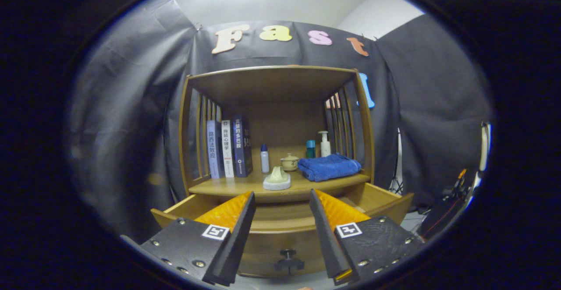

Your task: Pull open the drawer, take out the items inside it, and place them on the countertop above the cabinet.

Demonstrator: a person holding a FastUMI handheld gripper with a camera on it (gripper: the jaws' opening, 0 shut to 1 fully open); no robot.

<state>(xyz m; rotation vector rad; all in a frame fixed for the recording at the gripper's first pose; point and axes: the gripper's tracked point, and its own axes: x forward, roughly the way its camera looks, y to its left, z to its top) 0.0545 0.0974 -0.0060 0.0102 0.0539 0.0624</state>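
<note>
So the drawer (377, 200) is already pulled out, that part's done as far as I can see: its front panel with the dark knob (288, 259) sits below and between my fingers, and the side walls stick out on both sides under the shelf. My gripper (282, 224) is spread open with nothing between the fingers, hovering just above the open drawer and pointed at the cabinet. What I can't tell is what's in the drawer right now, since my own fingers cover most of the inside and the bit of drawer floor I do see between them looks bare wood. On the countertop (245, 189) above the drawer there's a small pale piece on a round white base (277, 178) right at the front edge, just beyond my fingertips, then a little lidded ceramic pot (289, 162) behind it, a folded blue towel (329, 167) off to one side, a small white bottle with a blue cap (264, 158), a teal container (310, 148) and a pump bottle (324, 143) at the back, plus a few books (228, 148) standing on the other side. My guess is some of that stuff came out of the drawer, but I honestly can't say which. So: drawer open, gripper empty, and what's left depends on whether anything's hiding under my fingers. If there is, next job is dipping down in there to grab it.
</note>
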